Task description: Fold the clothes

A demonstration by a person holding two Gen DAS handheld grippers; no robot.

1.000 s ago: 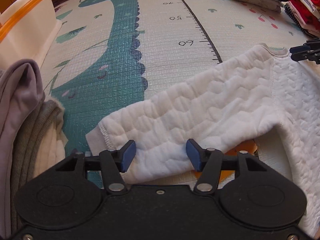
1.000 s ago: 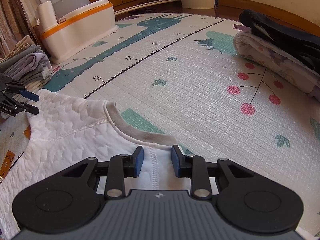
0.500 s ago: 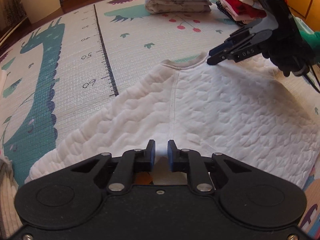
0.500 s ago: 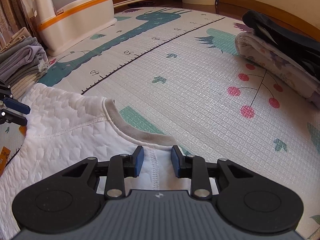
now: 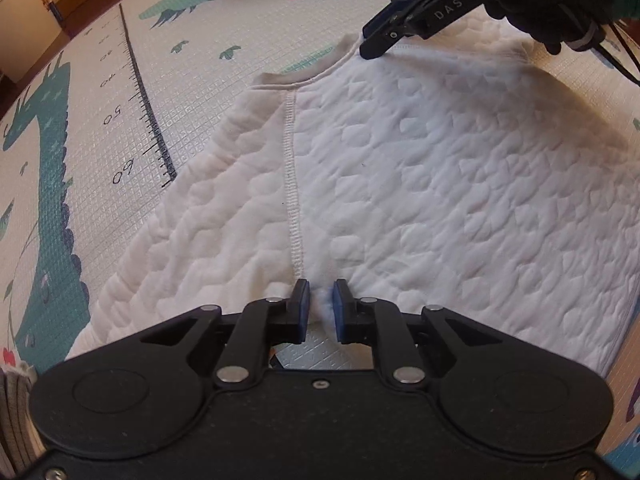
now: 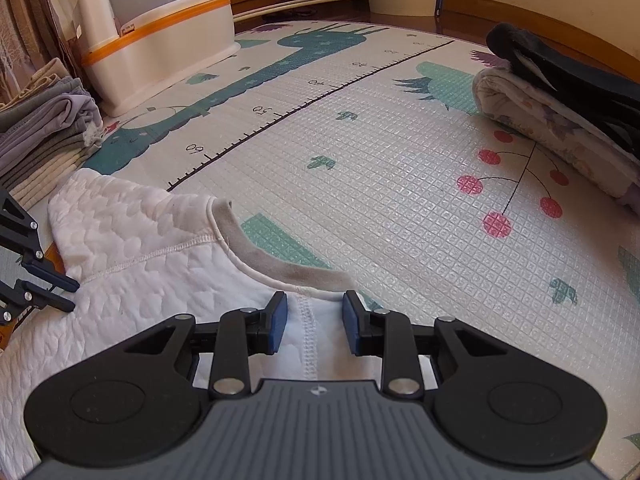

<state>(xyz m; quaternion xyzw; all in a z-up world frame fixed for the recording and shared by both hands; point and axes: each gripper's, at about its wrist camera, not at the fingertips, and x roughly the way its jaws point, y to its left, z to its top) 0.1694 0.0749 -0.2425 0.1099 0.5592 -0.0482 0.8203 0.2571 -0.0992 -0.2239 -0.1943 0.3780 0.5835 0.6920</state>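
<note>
Garment: white quilted top (image 5: 440, 168), spread flat on the play mat (image 5: 208, 80), grey-trimmed neckline (image 6: 280, 264) toward the mat's far edge, one sleeve (image 5: 192, 240) angled out over the printed ruler line (image 5: 144, 96).
Left gripper (image 5: 319, 306): jaws just closing, now narrow, pinching a small ridge of white fabric at the underarm end of the stitched seam (image 5: 292, 184); blue pads (image 5: 302, 304) pressed on the cloth.
Right gripper (image 6: 313, 322): jaws part-way, set either side of the shoulder seam just below the neckline; cloth fills the gap and pads (image 6: 278, 322) meet it, so gripping the top there (also seen from the left wrist view, tips on the collar edge, held by a black-gloved hand (image 5: 560, 4)).
Mat: pale, gridded, with teal dinosaur print (image 6: 256, 76) and red cherries (image 6: 496, 224).
Left edge of mat: stack of folded grey and beige clothes (image 6: 44, 136); behind it a white tub with an orange band (image 6: 160, 52).
Right edge of mat: folded patterned bundle (image 6: 532, 120) with a black item (image 6: 568, 72) on top, well apart from the top.
</note>
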